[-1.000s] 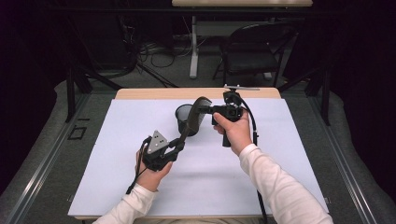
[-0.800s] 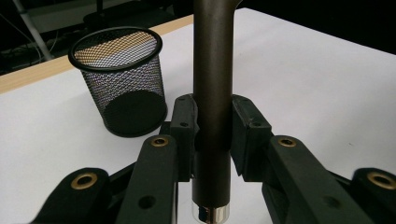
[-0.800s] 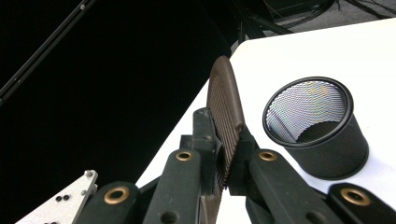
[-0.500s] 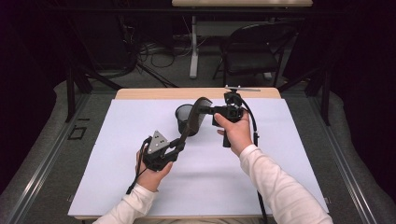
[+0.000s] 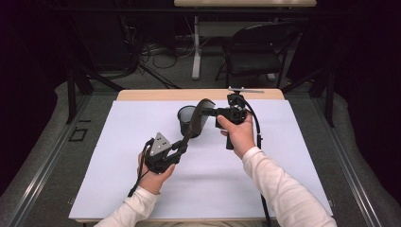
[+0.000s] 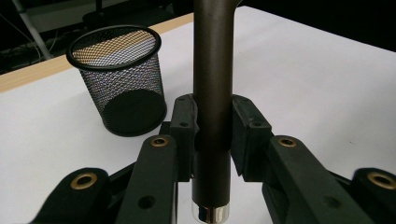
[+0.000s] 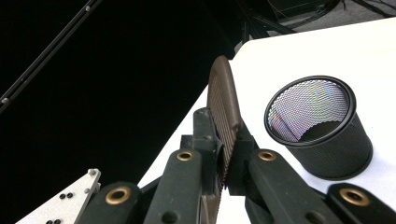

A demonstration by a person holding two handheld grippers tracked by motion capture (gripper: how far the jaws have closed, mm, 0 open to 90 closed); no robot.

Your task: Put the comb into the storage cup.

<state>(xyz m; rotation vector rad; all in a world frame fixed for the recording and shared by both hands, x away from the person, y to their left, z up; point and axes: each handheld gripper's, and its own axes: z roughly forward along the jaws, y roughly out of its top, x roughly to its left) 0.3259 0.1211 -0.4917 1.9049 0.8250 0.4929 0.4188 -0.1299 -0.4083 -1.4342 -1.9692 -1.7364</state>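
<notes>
Both grippers, left (image 5: pixel 178 147) and right (image 5: pixel 218 112), are clamped on my hairbrush (image 5: pixel 195 124), held up right beside the mesh cup (image 5: pixel 187 118). Dropping it in isn't done yet, I reckon.

We cannot make out what the long dark tool (image 5: pixel 195 124) is. In the left gripper view its handle (image 6: pixel 212 93) runs off the top edge; in the right gripper view the jaws hide its ribbed head's (image 7: pixel 224 107) lower part. It covers part of the mesh cup (image 5: pixel 186 115) from above.
</notes>
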